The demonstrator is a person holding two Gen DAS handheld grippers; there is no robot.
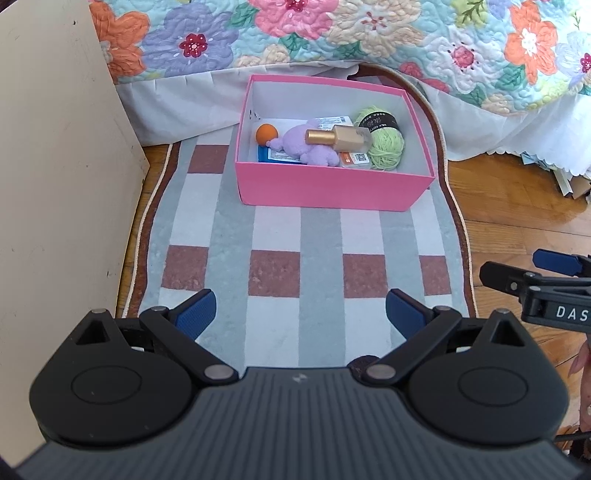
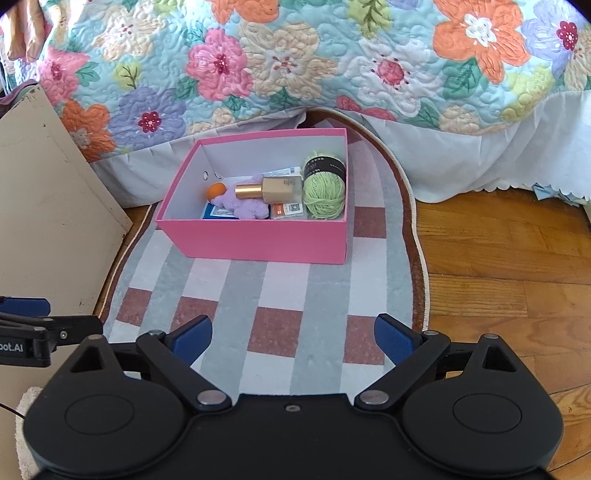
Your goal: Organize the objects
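An open pink rectangular cardboard box [image 1: 332,188] stood at the far end of a grey-and-white checked rug with brown squares [image 1: 277,229], just before a floral quilted bedspread [image 1: 332,33]. It held a green yarn ball [image 1: 386,146], a lilac plush toy [image 1: 314,147], a gold-capped bottle [image 1: 338,137] and a small orange ball [image 1: 266,133]. Bare rug lay between the box and the left gripper [image 1: 299,314] and right gripper [image 2: 293,332], both with fingers spread and empty; a beige panel [image 1: 55,184] bordered the rug's left edge.

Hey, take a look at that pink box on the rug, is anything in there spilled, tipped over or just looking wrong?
Nothing looks spilled or damaged. The gold-capped bottle lies on its side across the purple plush toy rather than standing, beside the green yarn ball. The pink box sits upright on the rug.
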